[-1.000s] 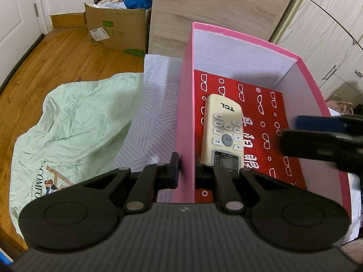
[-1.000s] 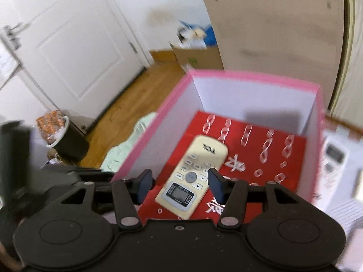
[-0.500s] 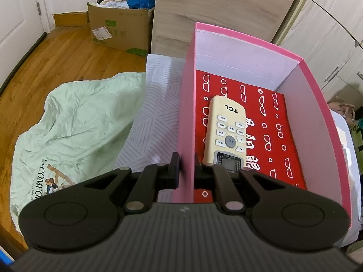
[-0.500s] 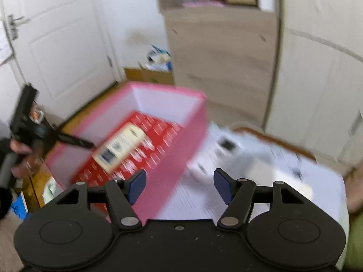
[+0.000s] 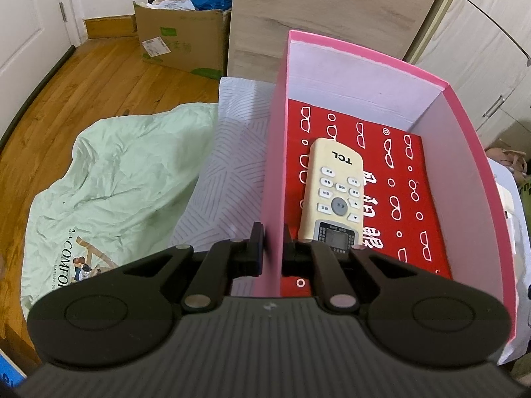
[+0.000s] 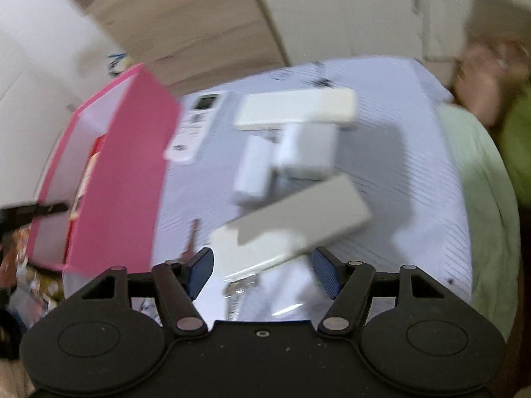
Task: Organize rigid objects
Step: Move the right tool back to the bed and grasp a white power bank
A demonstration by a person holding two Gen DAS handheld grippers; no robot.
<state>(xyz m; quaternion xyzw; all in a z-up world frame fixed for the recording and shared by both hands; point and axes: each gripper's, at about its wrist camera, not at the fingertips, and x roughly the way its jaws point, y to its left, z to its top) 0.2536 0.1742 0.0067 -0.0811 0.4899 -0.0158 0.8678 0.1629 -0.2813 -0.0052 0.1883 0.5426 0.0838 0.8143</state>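
L tongs [image 5: 272,252] clamped on pink box [image 5: 275,165] wall. R tongs [image 6: 262,273] apart, empty, just widened, over grey remote [image 6: 292,229] on bed. Looks light, stiff, slick plastic; I'd grab midbody across width.

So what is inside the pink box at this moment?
Inside the pink box lies one cream remote, face up on a red patterned sheet. The left gripper, clamped on the near wall, hides the near corner, so anything there cannot be seen.
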